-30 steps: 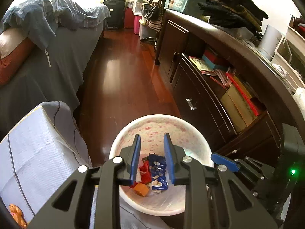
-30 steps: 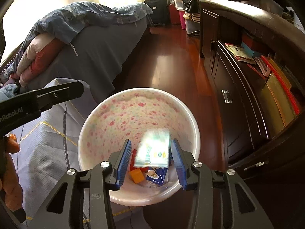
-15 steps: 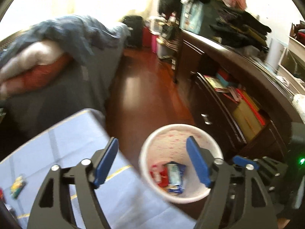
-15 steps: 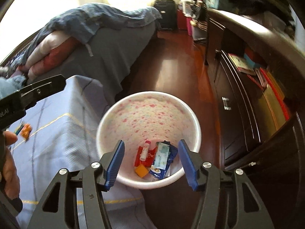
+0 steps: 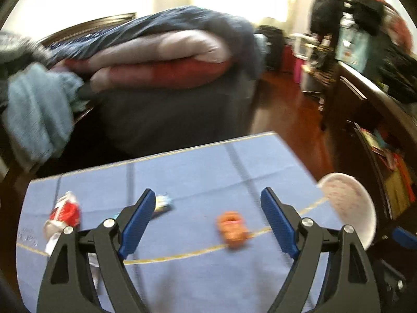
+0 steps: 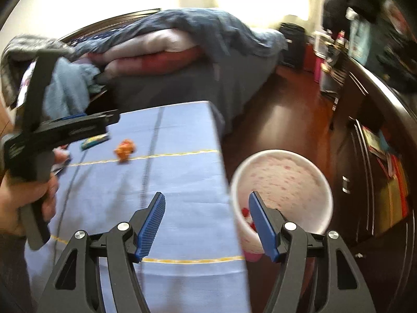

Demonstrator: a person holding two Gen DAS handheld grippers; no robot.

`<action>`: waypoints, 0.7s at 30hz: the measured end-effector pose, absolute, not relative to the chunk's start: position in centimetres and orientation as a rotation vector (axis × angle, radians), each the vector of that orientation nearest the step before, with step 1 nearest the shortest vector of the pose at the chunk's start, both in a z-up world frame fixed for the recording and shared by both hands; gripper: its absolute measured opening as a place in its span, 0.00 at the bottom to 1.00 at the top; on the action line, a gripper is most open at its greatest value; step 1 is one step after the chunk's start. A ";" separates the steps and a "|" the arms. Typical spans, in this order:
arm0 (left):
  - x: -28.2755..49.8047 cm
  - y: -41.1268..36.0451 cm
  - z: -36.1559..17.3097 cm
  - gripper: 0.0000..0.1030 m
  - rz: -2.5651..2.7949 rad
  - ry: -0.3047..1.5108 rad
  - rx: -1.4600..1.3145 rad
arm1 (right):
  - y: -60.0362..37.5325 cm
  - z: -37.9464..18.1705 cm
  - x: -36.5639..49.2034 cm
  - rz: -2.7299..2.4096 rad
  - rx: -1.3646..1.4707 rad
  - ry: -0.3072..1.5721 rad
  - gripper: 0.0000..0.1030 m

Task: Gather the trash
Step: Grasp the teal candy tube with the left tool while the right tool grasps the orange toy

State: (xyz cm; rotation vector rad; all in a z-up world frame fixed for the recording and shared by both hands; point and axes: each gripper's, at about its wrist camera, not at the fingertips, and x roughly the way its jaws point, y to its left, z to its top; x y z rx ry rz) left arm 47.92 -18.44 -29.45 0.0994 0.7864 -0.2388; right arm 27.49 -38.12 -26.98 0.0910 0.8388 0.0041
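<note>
**Both grippers spread wide over blue tablecloth, nothing held**

Left gripper [image 5: 208,219]: jaws apart, empty, above the blue tablecloth [image 5: 208,161]. Orange wrapper [image 5: 232,228] lies between its fingers; red-and-white wrapper [image 5: 63,214] left of them; dark packet [image 5: 163,204] just past the left finger.

Right gripper [image 6: 207,225]: jaws apart, empty, straddling the table edge. Pink-speckled trash bin [image 6: 281,180] on wood floor [image 6: 286,120] beside the table, red scraps inside. Bed [image 6: 182,52] behind; dark dresser [image 6: 370,130] right.

Bare blue tablecloth [image 5: 208,172] lies between the orange wrapper [image 5: 232,228], dark packet [image 5: 162,204] and red wrapper [image 5: 63,212].
</note>
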 end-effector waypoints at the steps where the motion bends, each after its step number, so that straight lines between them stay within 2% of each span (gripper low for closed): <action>1: 48.5 -17.5 -29.8 0.81 -0.210 0.800 0.086 | -37.4 -27.0 27.6 0.017 0.083 0.841 0.65; 3: 49.6 -15.9 -30.6 0.82 -0.160 0.825 0.064 | -36.4 -27.1 27.8 0.040 0.078 0.847 0.65; 6: 51.0 -14.3 -32.0 0.89 -0.079 0.876 0.018 | -35.1 -27.5 28.2 0.063 0.071 0.859 0.65; 12: 53.5 -13.5 -33.9 0.94 -0.022 0.935 -0.045 | -33.2 -27.9 29.1 0.089 0.054 0.874 0.65; 21: 55.1 -13.8 -35.4 0.97 0.054 0.962 -0.032 | -31.6 -28.2 30.5 0.119 0.056 0.883 0.65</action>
